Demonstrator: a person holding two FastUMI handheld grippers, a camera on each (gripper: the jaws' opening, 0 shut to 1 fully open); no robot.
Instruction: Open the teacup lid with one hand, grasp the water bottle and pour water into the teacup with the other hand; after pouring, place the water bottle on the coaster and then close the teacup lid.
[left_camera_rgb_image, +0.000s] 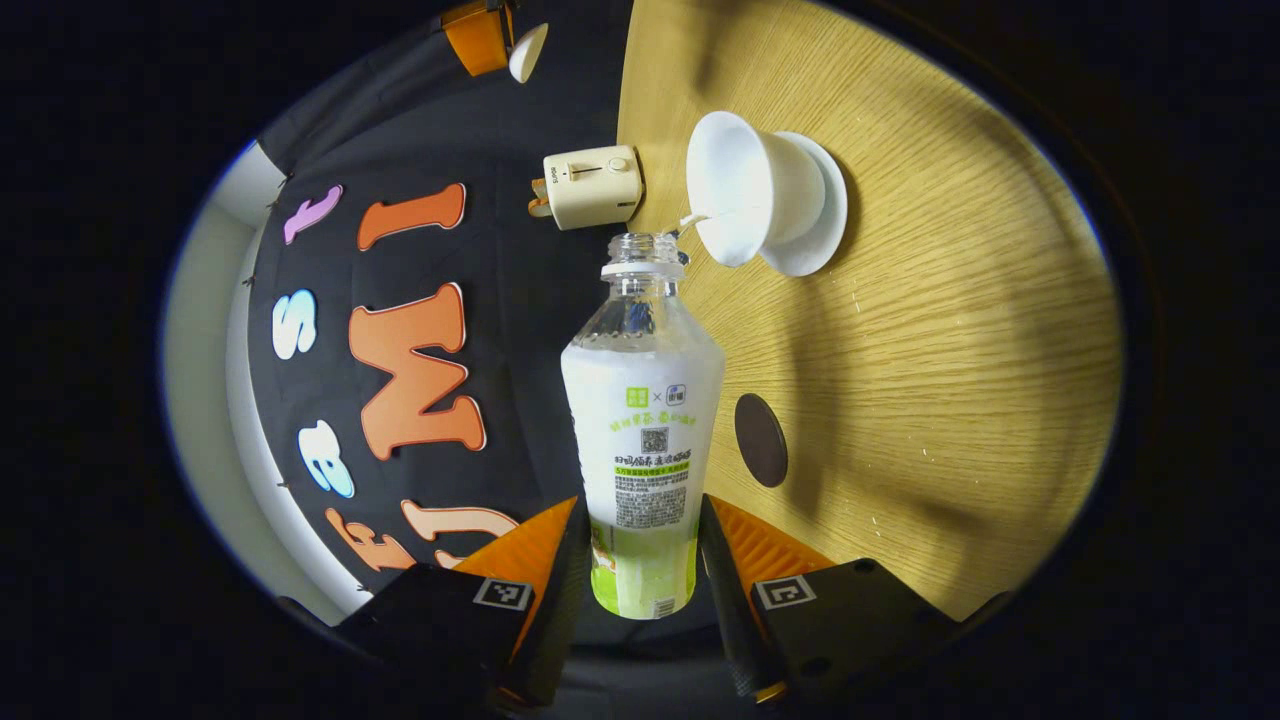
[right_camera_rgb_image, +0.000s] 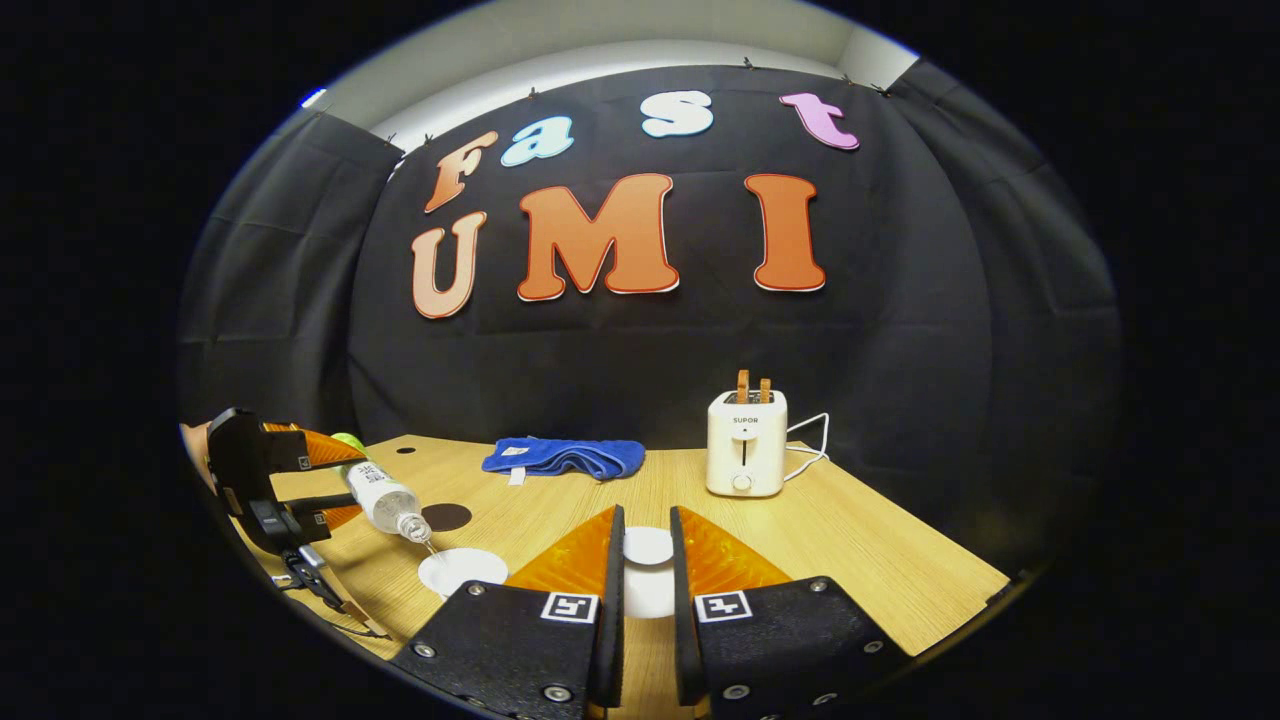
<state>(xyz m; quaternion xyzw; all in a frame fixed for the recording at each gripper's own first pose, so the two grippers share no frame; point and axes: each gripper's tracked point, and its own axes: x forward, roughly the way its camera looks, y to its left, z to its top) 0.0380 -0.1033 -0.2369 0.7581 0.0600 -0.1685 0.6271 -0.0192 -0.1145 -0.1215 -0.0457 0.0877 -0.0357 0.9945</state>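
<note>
So the left gripper (left_camera_rgb_image: 640, 560) has both fingers clamped on the lower body of the water bottle (left_camera_rgb_image: 642, 420), tipped over with its long axis aimed neck-first at the open teacup (left_camera_rgb_image: 745, 195) on its saucer; a thin stream runs from the mouth into the cup. In the right gripper view, the right gripper (right_camera_rgb_image: 645, 590) is pinched onto the white teacup lid (right_camera_rgb_image: 647, 546), held up off to the cup's side. The bit that matters next: the dark coaster (left_camera_rgb_image: 760, 440) sits on the wooden table (left_camera_rgb_image: 950, 380) just beside the bottle's body (way nearer the left hand), so my guess is it just tips upright and sets down there.
</note>
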